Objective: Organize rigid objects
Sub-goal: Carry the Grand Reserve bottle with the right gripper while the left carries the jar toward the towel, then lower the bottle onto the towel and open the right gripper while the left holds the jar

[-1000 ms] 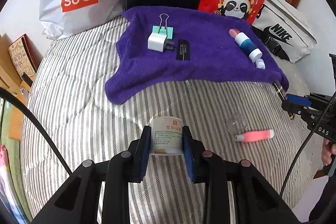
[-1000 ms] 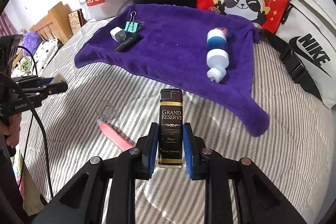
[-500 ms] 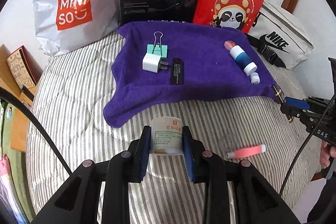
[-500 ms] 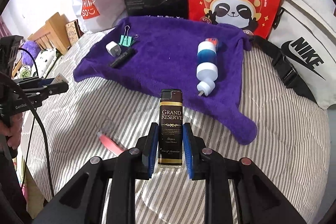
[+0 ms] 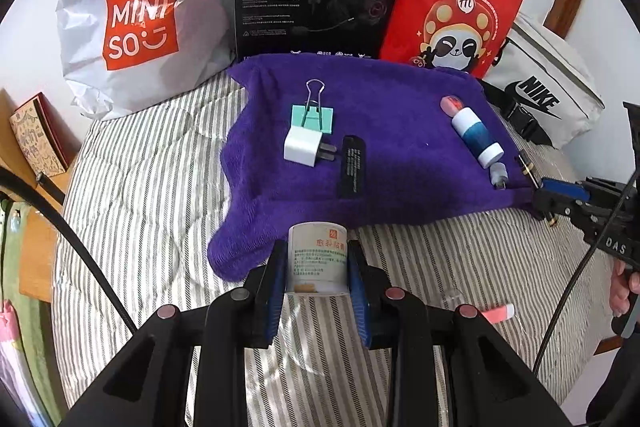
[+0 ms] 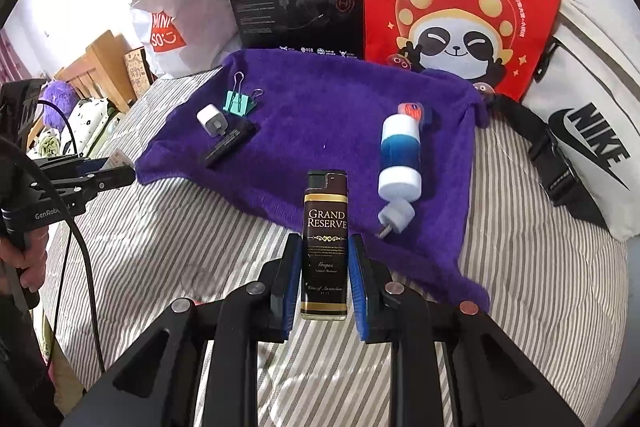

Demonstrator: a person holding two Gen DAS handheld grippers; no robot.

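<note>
Left tool (image 5: 316, 269): clamped across the sides of a small white cylindrical jar with a printed label (image 5: 317, 259), held clear of the striped bed quilt (image 5: 152, 195).
Right tool (image 6: 324, 269): gripping a dark brown rectangular lighter with gold lettering (image 6: 325, 243) upright.
Destination, judged: purple fleece towel (image 6: 320, 131) at 12 o'clock, where sorted items lie grouped.
Outstanding: pink capped tube (image 5: 498, 313) at 4 o'clock, off the towel.
</note>
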